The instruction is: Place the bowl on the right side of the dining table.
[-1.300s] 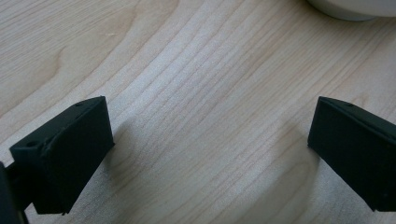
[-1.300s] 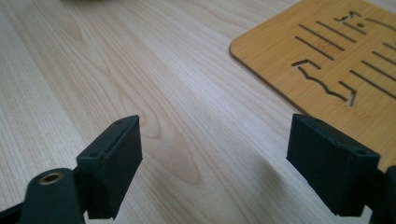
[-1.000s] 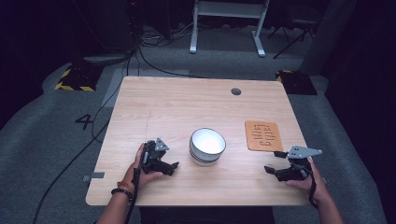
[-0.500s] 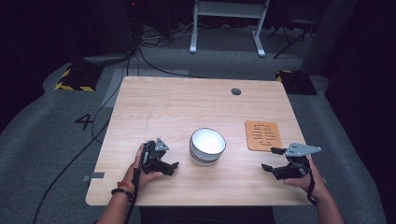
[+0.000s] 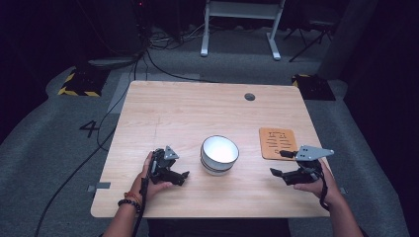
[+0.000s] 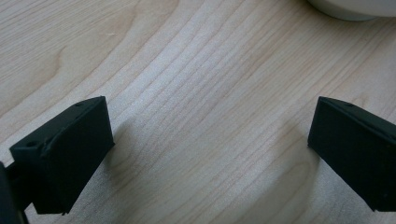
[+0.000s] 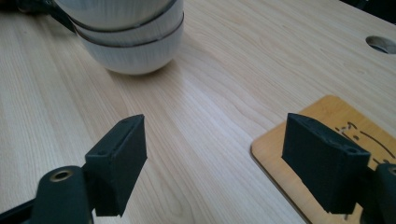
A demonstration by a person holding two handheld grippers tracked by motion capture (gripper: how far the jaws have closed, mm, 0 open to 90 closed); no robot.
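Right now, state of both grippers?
Left gripper: open, jaws apart over bare table, holding nothing.
Right gripper: open, holding nothing, stacked bowls ahead of it.

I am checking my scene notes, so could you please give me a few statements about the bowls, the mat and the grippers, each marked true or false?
1. The white bowls form a nested stack. True.
2. The left gripper is shut on a bowl. False: it is open over bare table.
3. The wooden mat lies to the right of the bowls in the high view. True.
4. The right gripper holds the mat. False: it is open and holds nothing.
5. A bowl sits on the mat. False: the mat is bare.
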